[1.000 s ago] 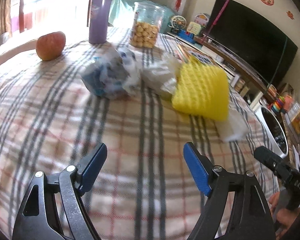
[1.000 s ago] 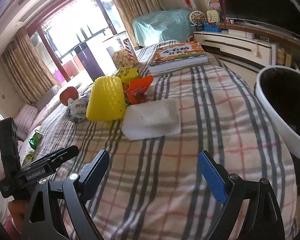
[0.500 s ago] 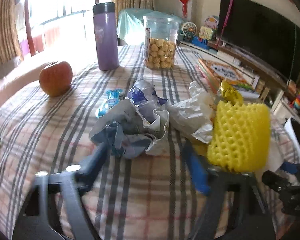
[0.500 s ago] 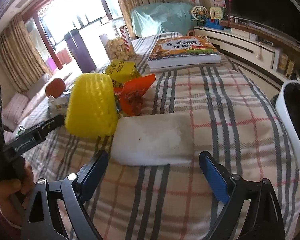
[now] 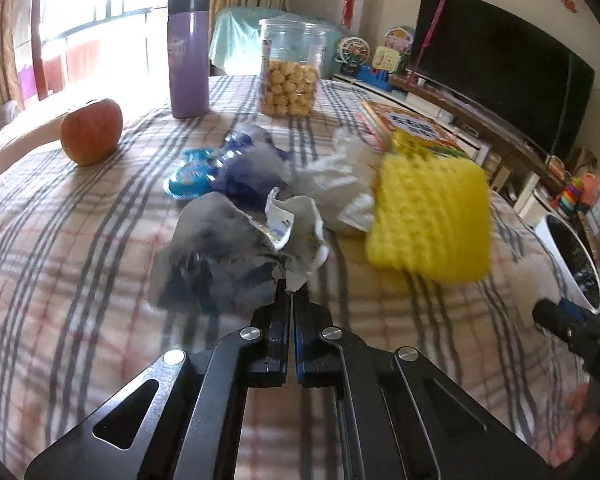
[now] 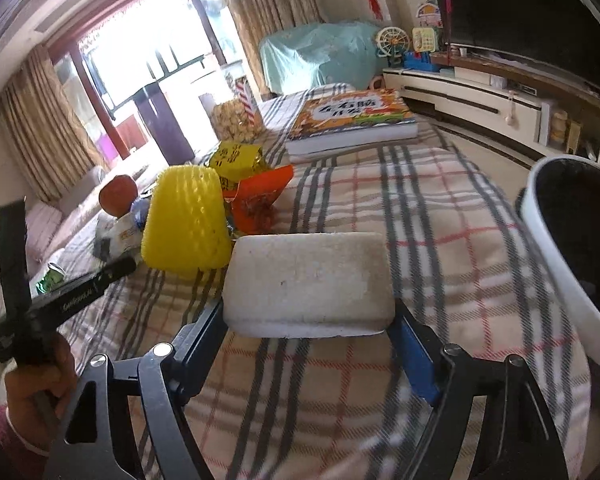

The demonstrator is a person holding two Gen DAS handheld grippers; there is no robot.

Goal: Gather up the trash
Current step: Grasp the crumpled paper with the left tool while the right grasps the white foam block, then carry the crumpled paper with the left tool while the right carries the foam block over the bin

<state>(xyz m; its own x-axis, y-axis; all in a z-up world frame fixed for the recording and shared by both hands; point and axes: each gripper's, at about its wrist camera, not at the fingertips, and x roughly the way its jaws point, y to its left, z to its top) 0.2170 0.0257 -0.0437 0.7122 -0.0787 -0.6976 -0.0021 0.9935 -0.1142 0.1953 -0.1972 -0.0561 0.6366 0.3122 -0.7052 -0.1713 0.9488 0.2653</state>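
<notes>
My left gripper [image 5: 291, 294] is shut on the near edge of a crumpled grey-and-white wrapper [image 5: 236, 248] on the plaid tablecloth. Behind it lie a blue wrapper [image 5: 236, 164], a white plastic bag [image 5: 340, 184] and a yellow foam fruit net [image 5: 430, 220]. My right gripper [image 6: 308, 320] is shut on a white foam block [image 6: 308, 280], one finger at each end. The yellow net [image 6: 186, 224], an orange wrapper [image 6: 260, 200] and a yellow packet [image 6: 236, 160] lie beyond the block.
A white bin with a black liner [image 6: 580, 248] stands by the table's right edge; it also shows in the left wrist view [image 5: 576, 264]. An apple [image 5: 91, 131], a purple flask [image 5: 189, 56], a snack jar [image 5: 288, 74] and a book [image 6: 352, 116] stand further back.
My left gripper moved up to the crumpled wrapper and shut on its edge. My right gripper moved forward to the foam block and closed on it.
</notes>
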